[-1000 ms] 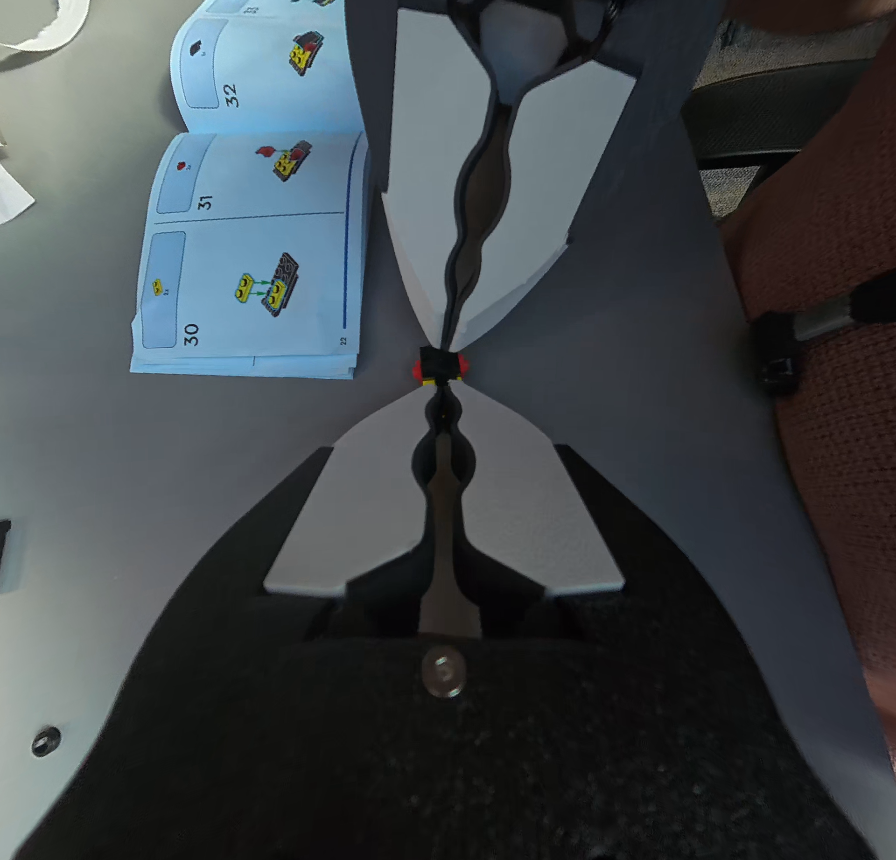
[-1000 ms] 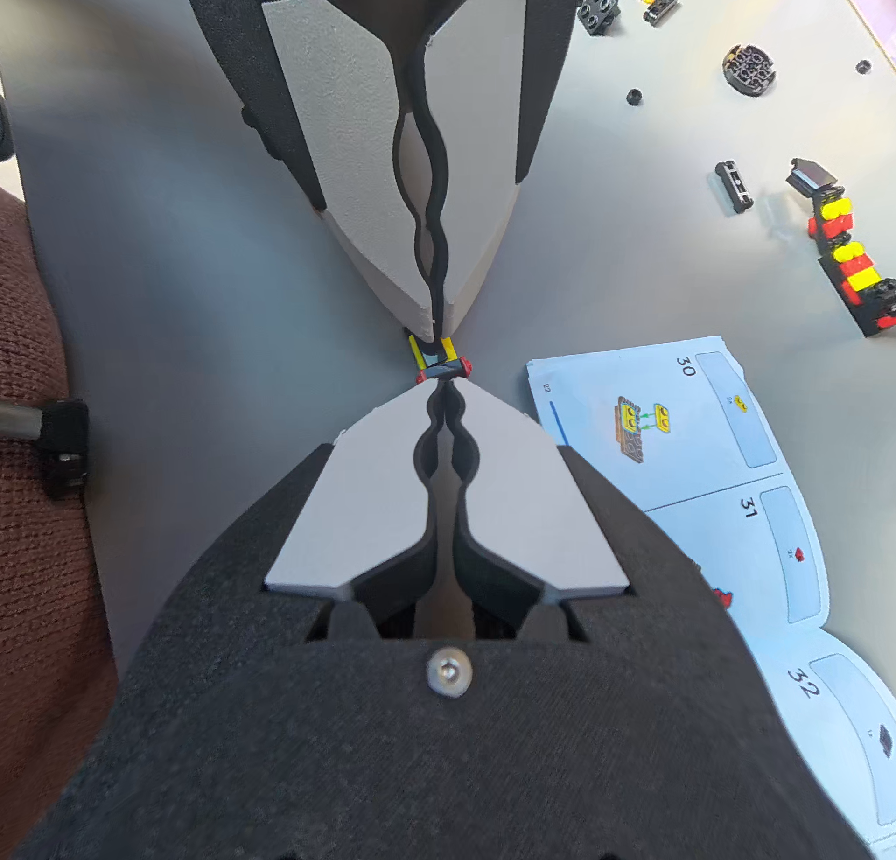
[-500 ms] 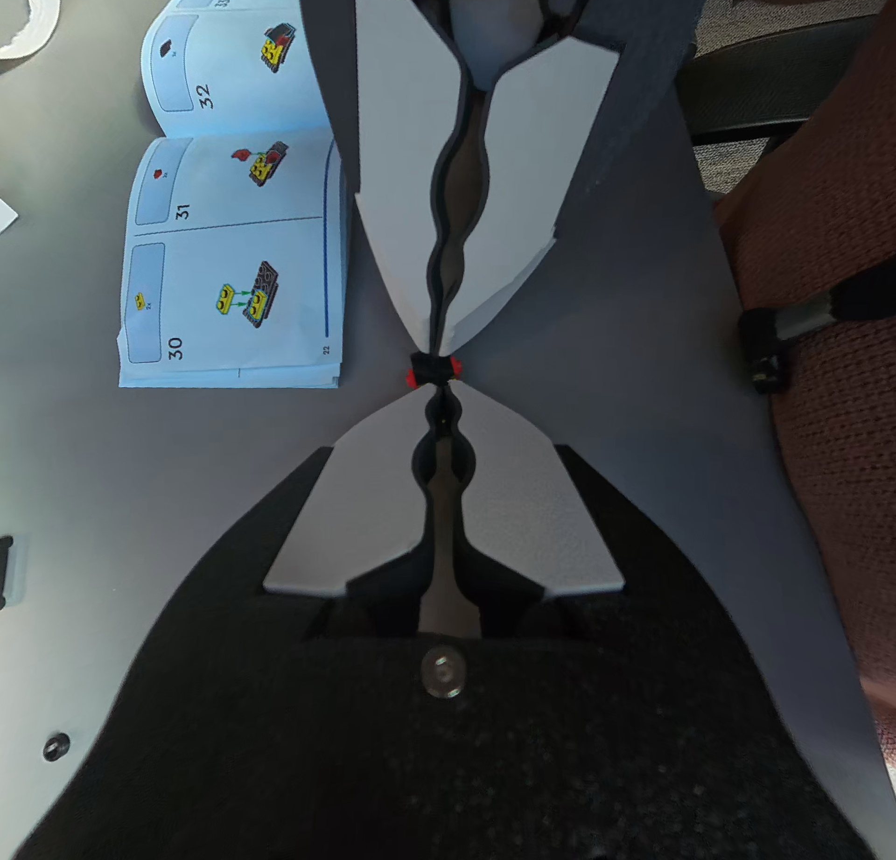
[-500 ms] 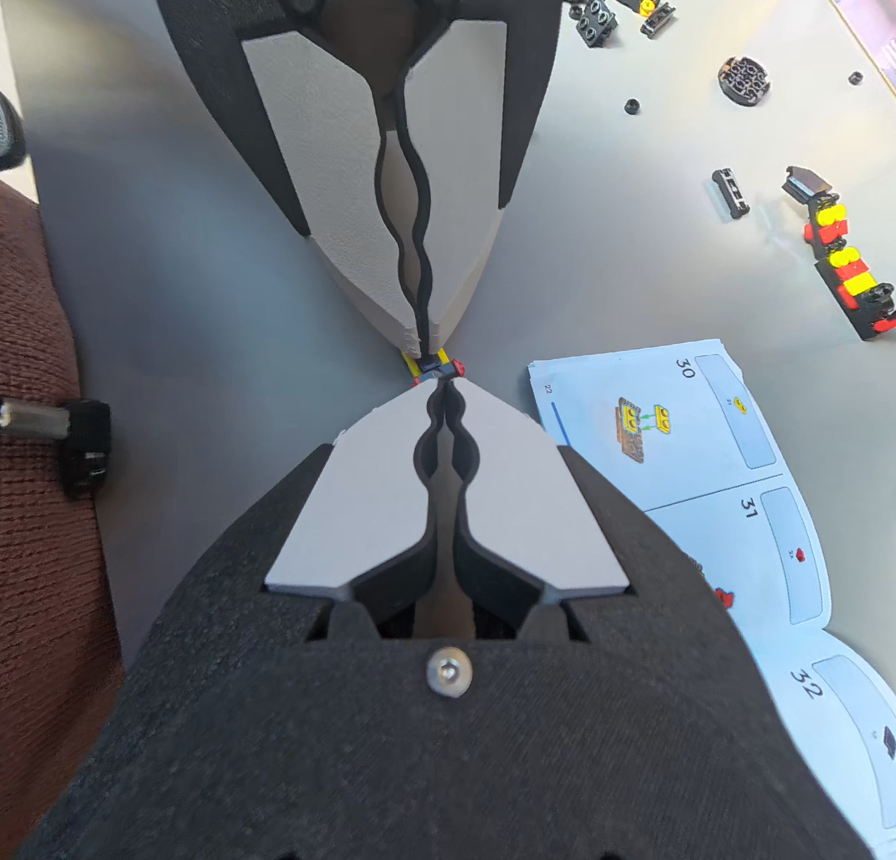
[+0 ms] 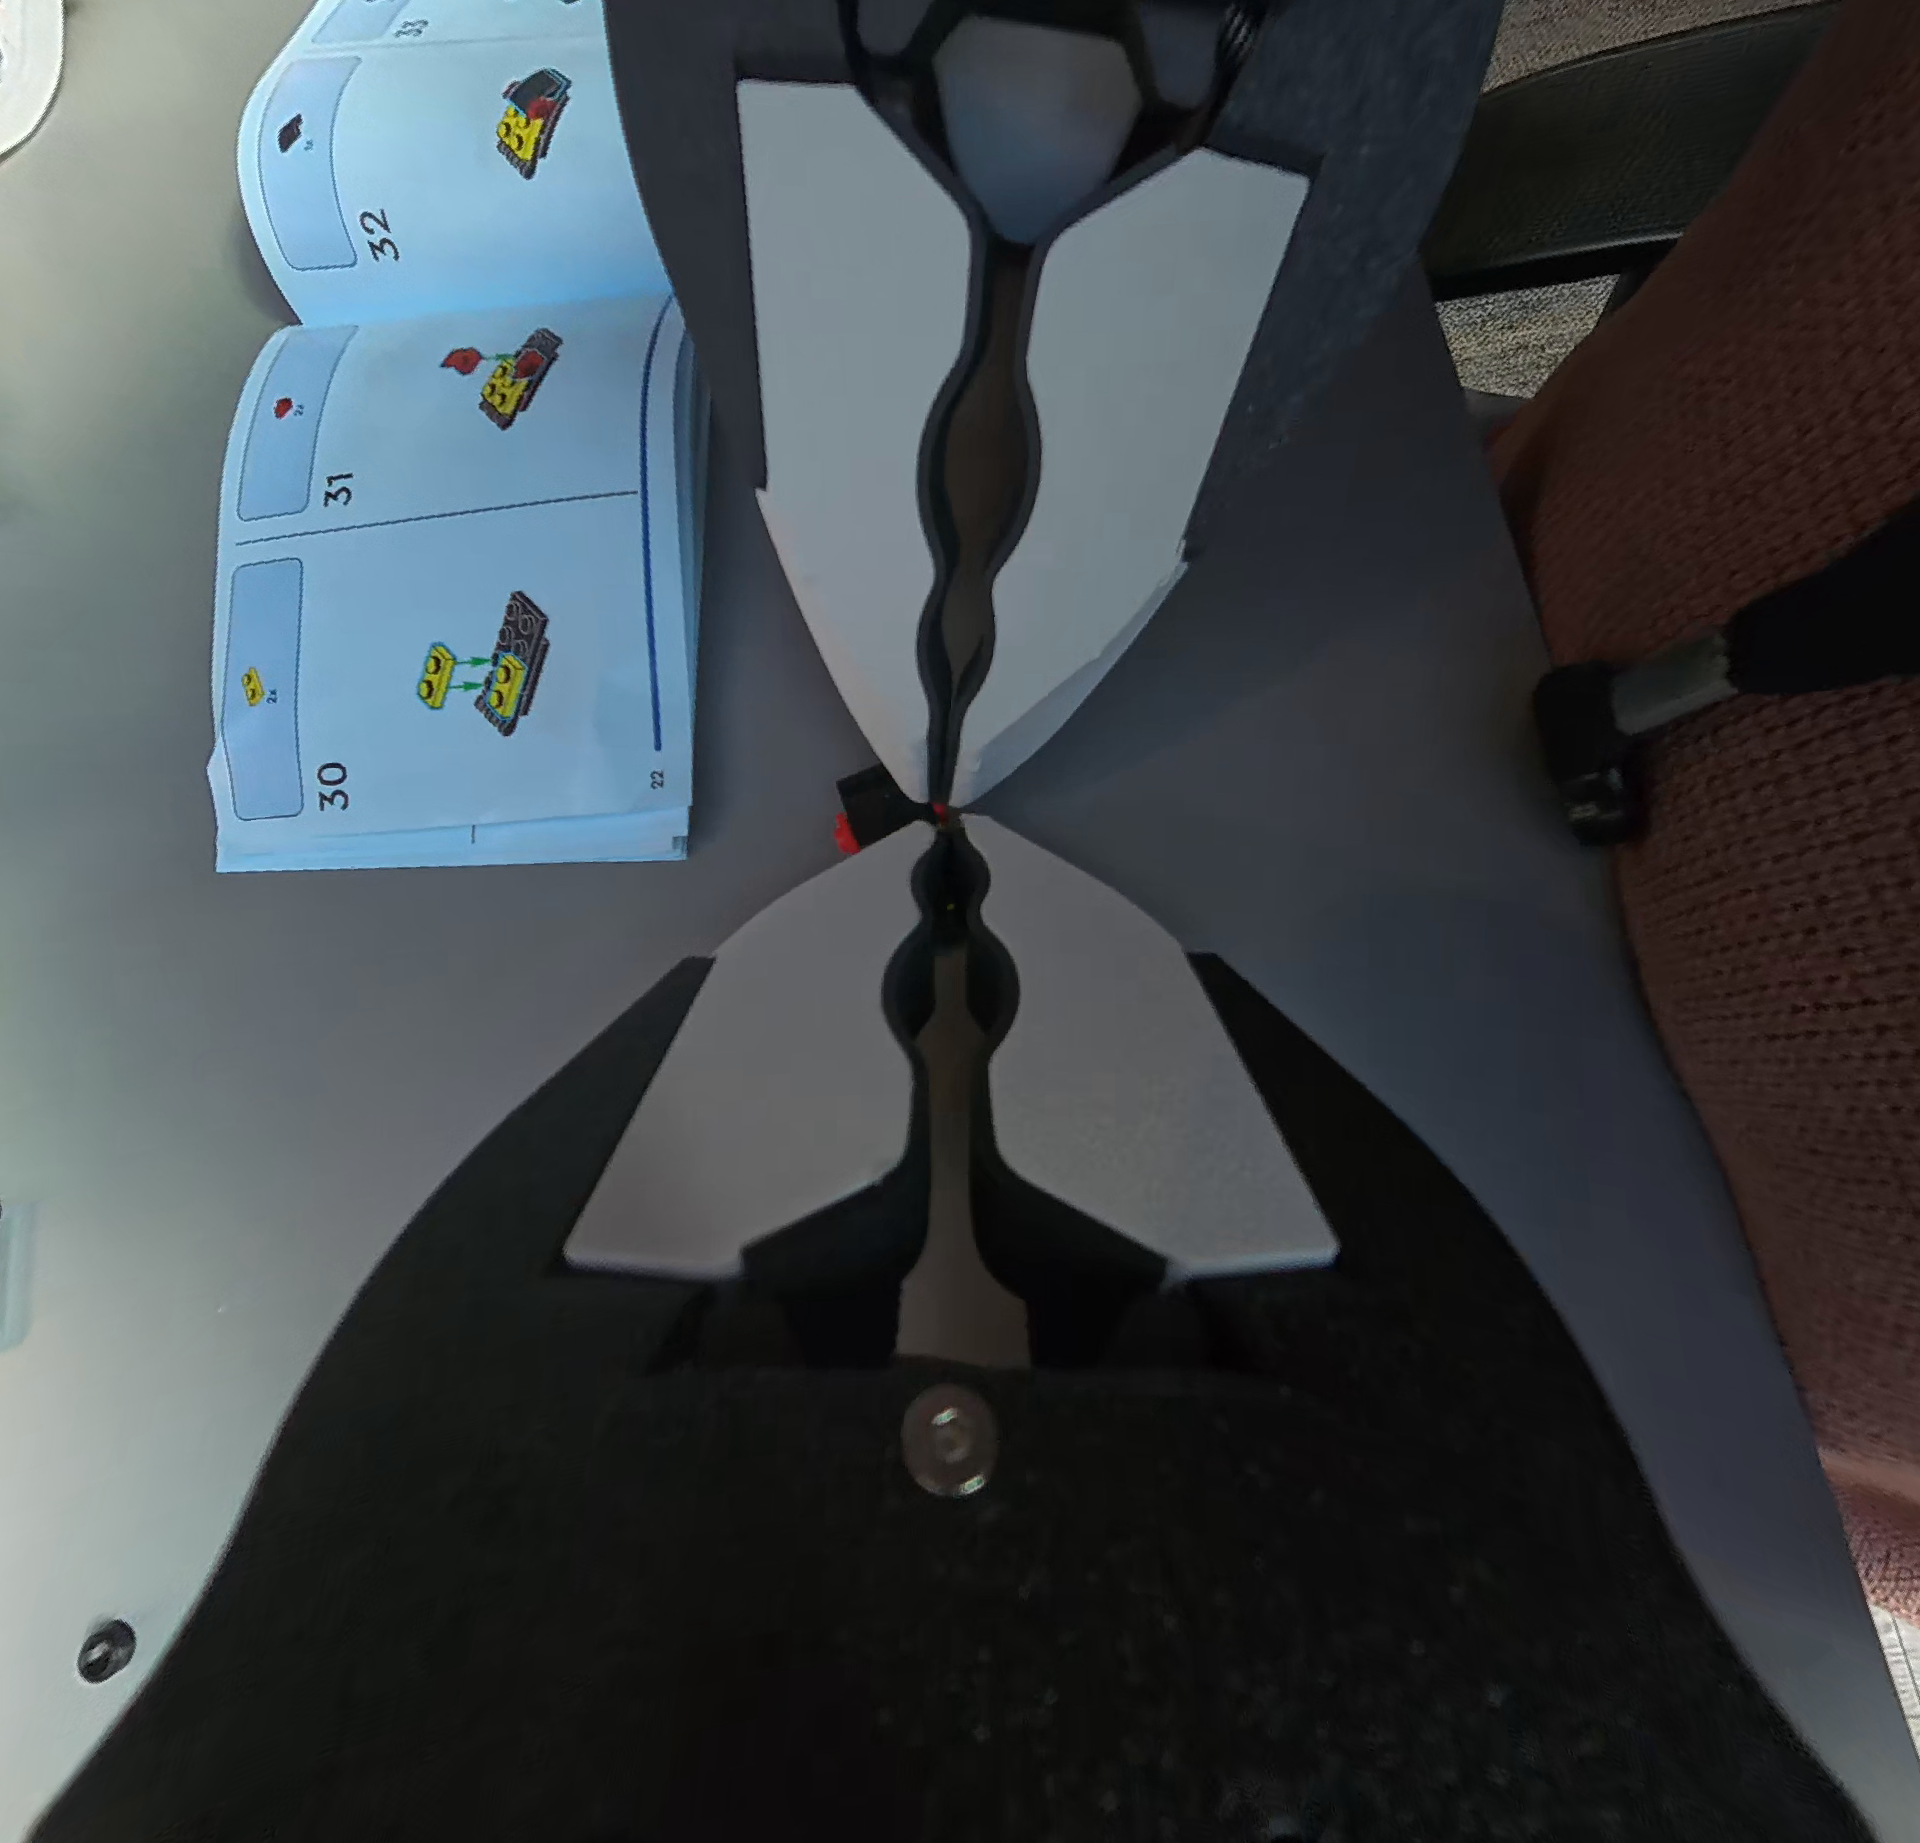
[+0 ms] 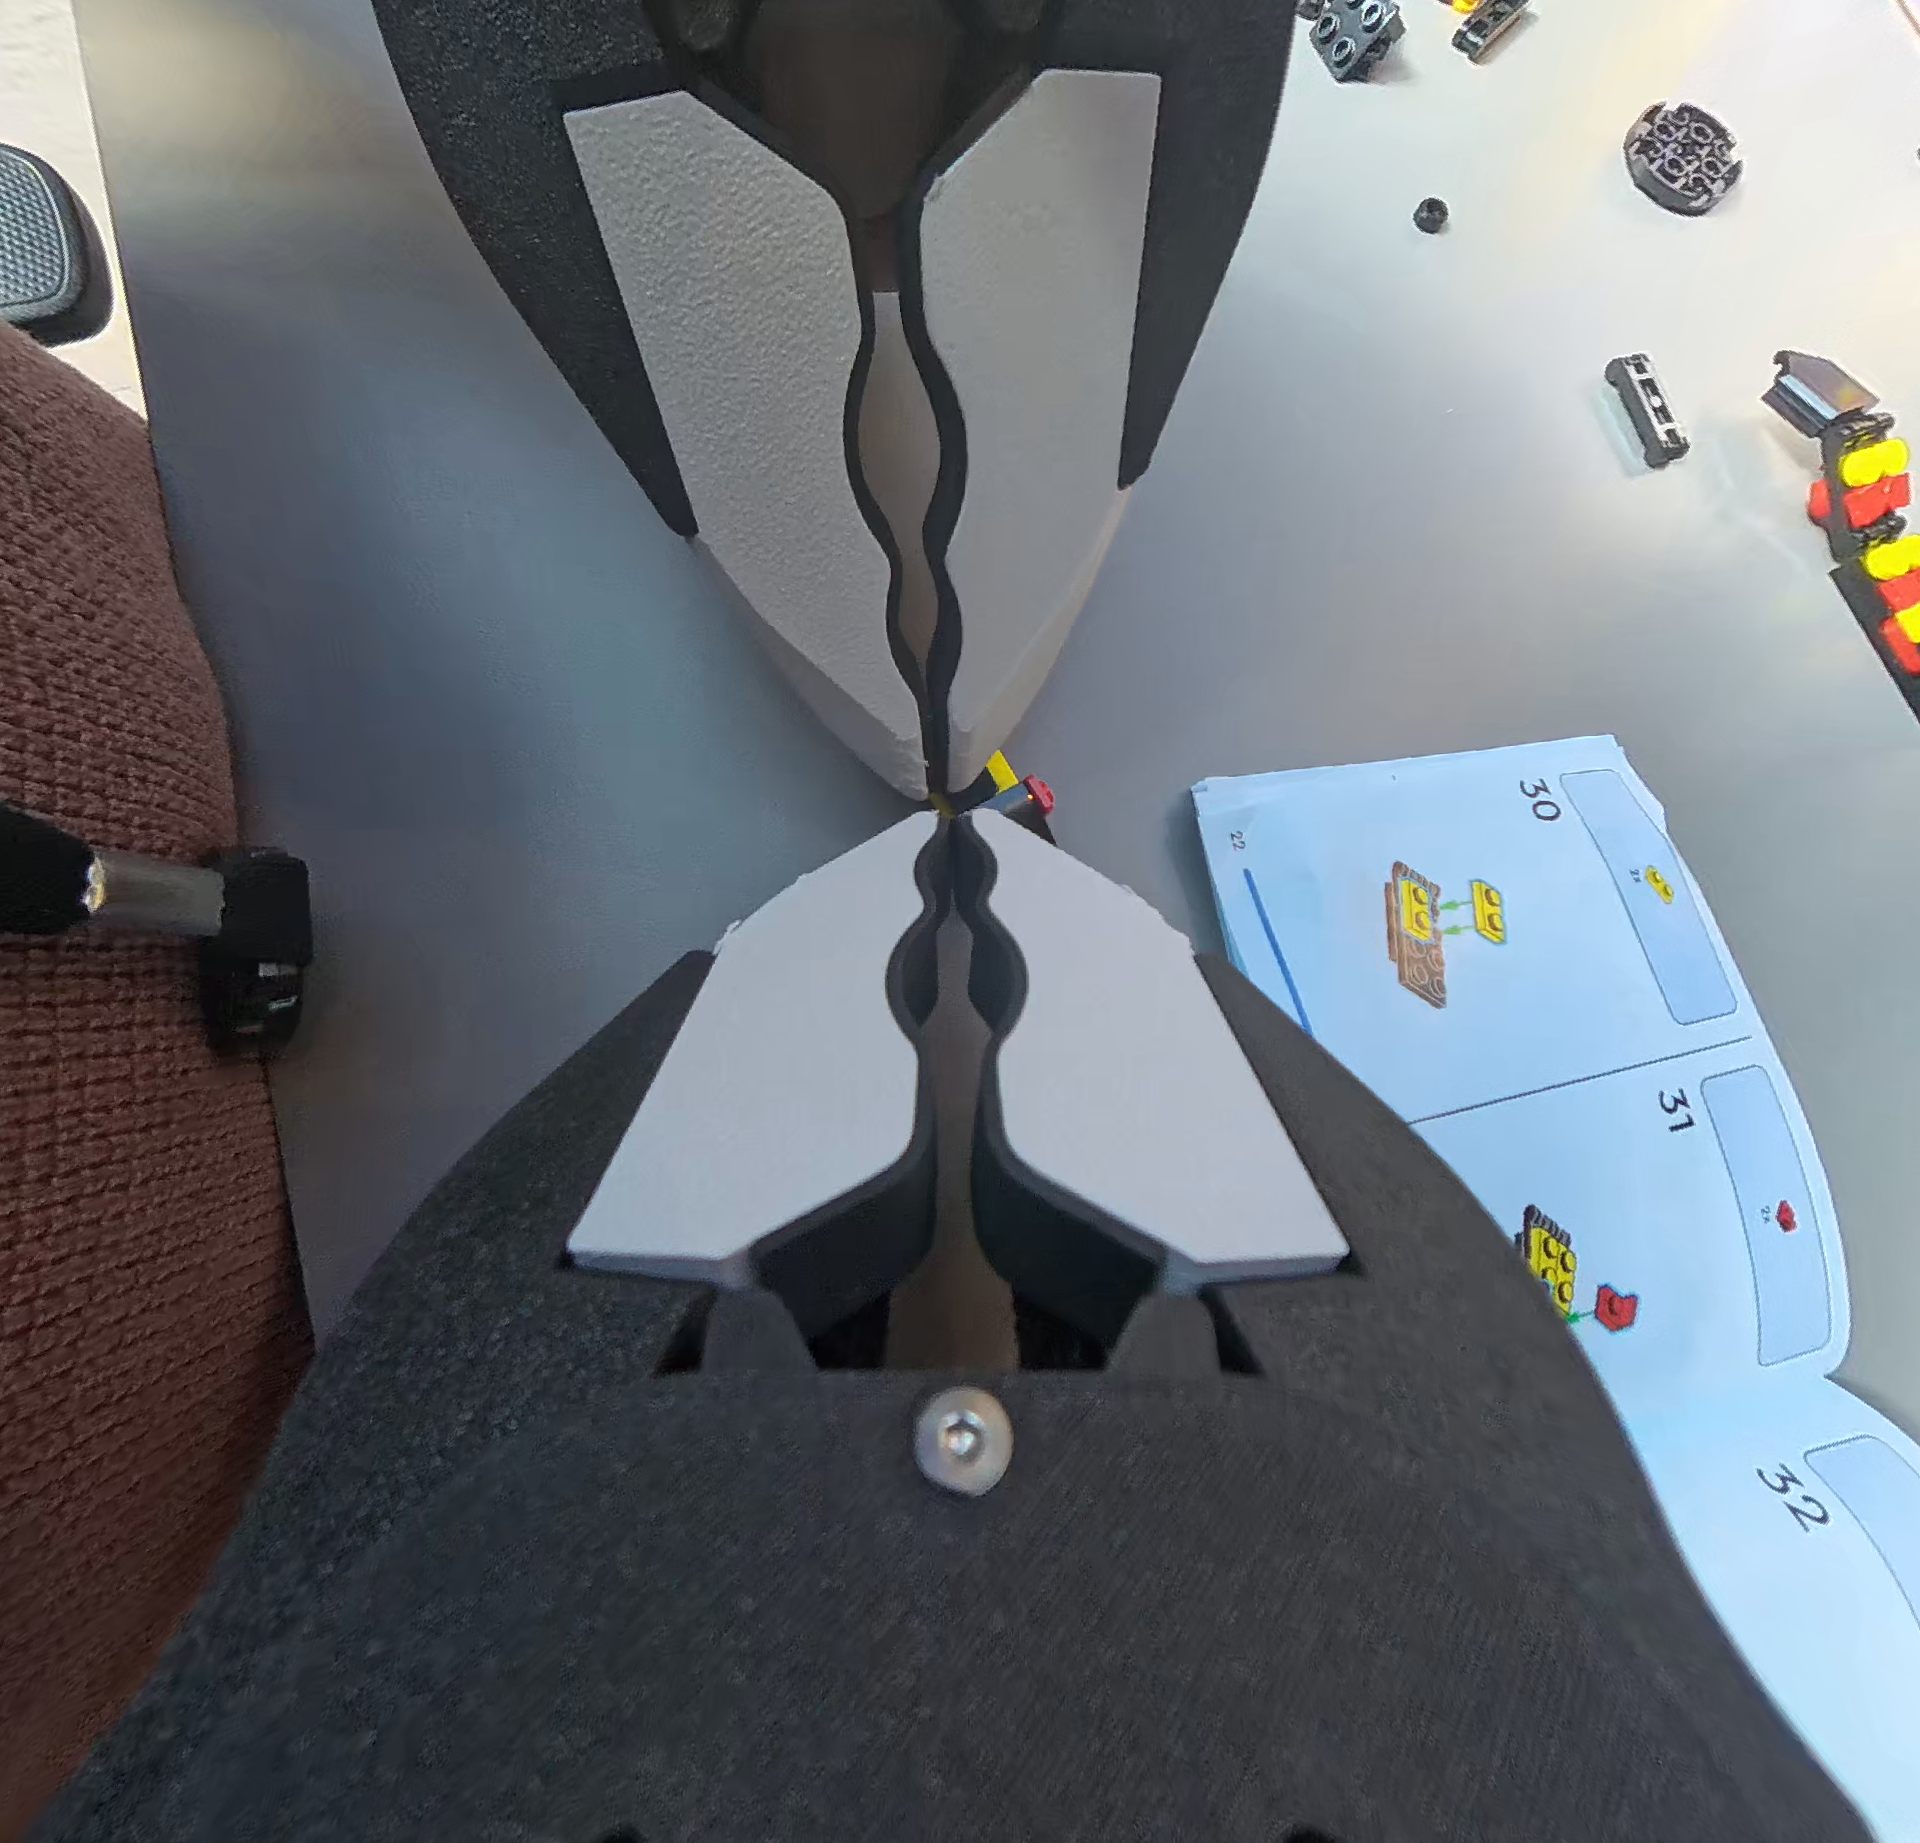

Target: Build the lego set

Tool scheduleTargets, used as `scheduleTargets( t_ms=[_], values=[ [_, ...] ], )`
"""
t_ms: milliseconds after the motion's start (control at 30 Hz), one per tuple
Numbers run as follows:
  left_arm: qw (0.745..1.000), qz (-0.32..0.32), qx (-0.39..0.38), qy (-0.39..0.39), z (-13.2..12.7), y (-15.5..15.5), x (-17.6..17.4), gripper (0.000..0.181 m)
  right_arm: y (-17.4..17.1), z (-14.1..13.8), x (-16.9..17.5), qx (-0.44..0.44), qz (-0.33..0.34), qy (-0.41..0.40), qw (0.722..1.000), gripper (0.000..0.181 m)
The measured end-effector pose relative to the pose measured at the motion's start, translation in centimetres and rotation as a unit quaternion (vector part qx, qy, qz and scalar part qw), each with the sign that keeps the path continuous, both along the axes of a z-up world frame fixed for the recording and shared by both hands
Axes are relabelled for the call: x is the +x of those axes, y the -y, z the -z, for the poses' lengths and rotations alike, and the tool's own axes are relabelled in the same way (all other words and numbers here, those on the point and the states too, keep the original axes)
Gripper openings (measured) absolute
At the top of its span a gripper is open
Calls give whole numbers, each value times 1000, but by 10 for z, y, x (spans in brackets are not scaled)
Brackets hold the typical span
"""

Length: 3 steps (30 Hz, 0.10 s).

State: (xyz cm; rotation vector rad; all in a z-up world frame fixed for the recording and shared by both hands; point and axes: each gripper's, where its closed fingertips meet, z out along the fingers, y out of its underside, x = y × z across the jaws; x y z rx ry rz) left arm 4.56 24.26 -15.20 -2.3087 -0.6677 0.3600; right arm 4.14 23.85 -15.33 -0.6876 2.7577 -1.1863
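right wrist view has the right gripper and left gripper both closed tip to tip on a tiny black, yellow and red lego sub-assembly, apparently pressing a piece home; next calls for a firm, aligned squeeze.

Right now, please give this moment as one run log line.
left gripper: shut on small assembly | right gripper: shut on it | booklet: open on table

A grey table under bright light, with perhaps a dark chair beside it.
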Motion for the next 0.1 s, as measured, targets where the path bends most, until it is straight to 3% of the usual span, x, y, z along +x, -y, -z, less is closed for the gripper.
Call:
scheduleTargets(
  t_ms=[100],
  values=[
    [1000, 1, 2, 0, 0, -1, 1, 0, 0, 0, 0, 0, 0, 5, 1000, 0]
  ],
)
